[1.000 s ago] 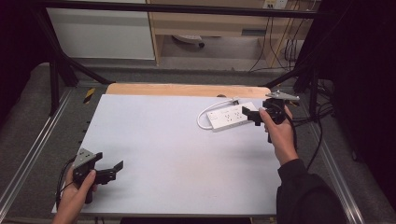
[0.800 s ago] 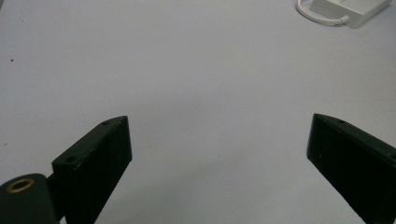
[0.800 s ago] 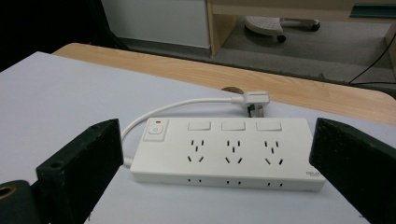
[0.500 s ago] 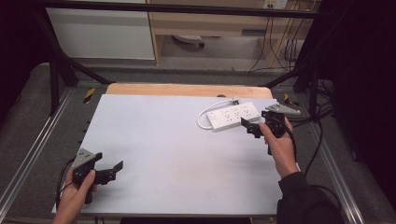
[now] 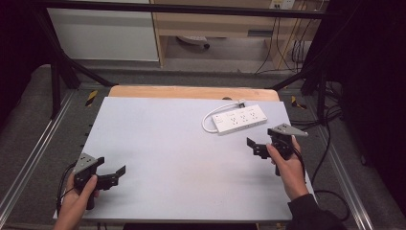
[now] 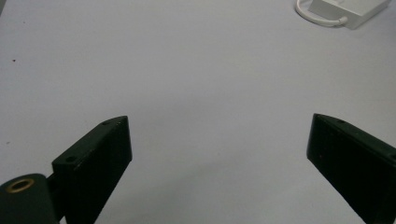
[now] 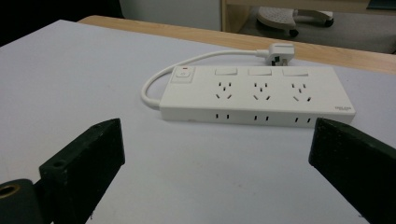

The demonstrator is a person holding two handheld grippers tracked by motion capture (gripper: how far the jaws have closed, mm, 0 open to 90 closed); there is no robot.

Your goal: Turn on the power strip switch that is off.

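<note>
A white power strip lies flat at the back right of the white table top. It has three sockets and a switch with a red light, and its cord loops back to a plug. My right gripper is open and empty, a little nearer than the strip and apart from it. In the right gripper view the power strip and its plug lie beyond the right gripper. My left gripper is open and empty at the front left. The left gripper faces bare table, with the power strip far off.
A wooden edge runs along the back of the table. Metal rails flank both sides. Black cables trail on the floor at the right. Shelving and a black frame stand behind.
My right gripper has drawn back from the power strip's right end toward the front of the table. The strip and the left gripper have stayed where they were.
</note>
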